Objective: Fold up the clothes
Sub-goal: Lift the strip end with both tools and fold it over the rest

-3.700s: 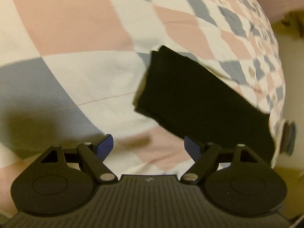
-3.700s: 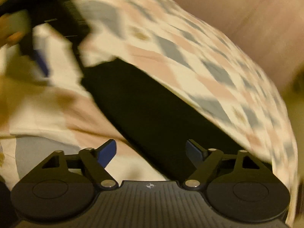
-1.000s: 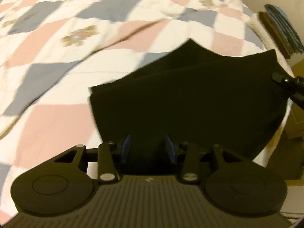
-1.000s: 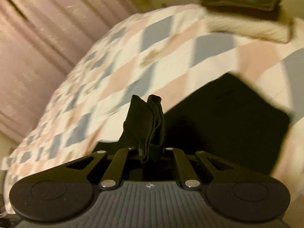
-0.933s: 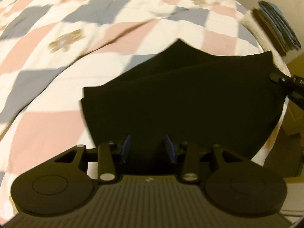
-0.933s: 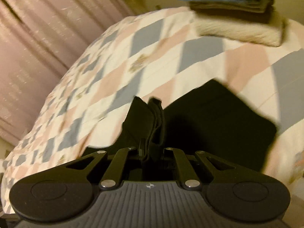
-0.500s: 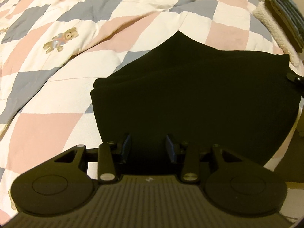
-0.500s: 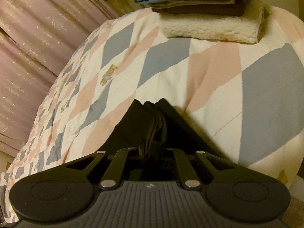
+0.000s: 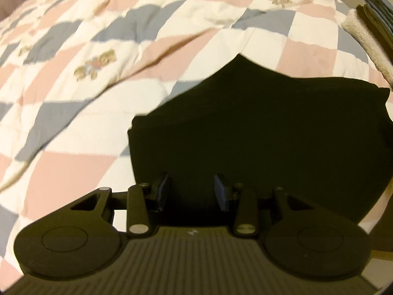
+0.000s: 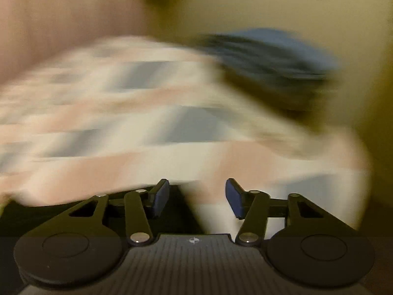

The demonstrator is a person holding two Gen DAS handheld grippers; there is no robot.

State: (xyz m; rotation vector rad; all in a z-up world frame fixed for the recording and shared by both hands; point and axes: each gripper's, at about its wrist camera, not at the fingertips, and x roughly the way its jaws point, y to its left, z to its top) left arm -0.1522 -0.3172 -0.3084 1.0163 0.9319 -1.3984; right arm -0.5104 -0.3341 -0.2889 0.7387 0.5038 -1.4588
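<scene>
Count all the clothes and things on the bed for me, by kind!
Black folded garment: 1
Stack of folded clothes at the bed's corner: 1 (pieces too blurred to count)
Checkered quilt: 1
Tools, left tool and right tool: 2
Total: 5

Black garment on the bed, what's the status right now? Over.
Left gripper open, nothing held. Right gripper open, view blurred. Black garment folded, lying on checked quilt. Nothing in the way.

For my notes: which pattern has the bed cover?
Pink, grey and white checks on the bed cover; clearest in the left wrist view.
</scene>
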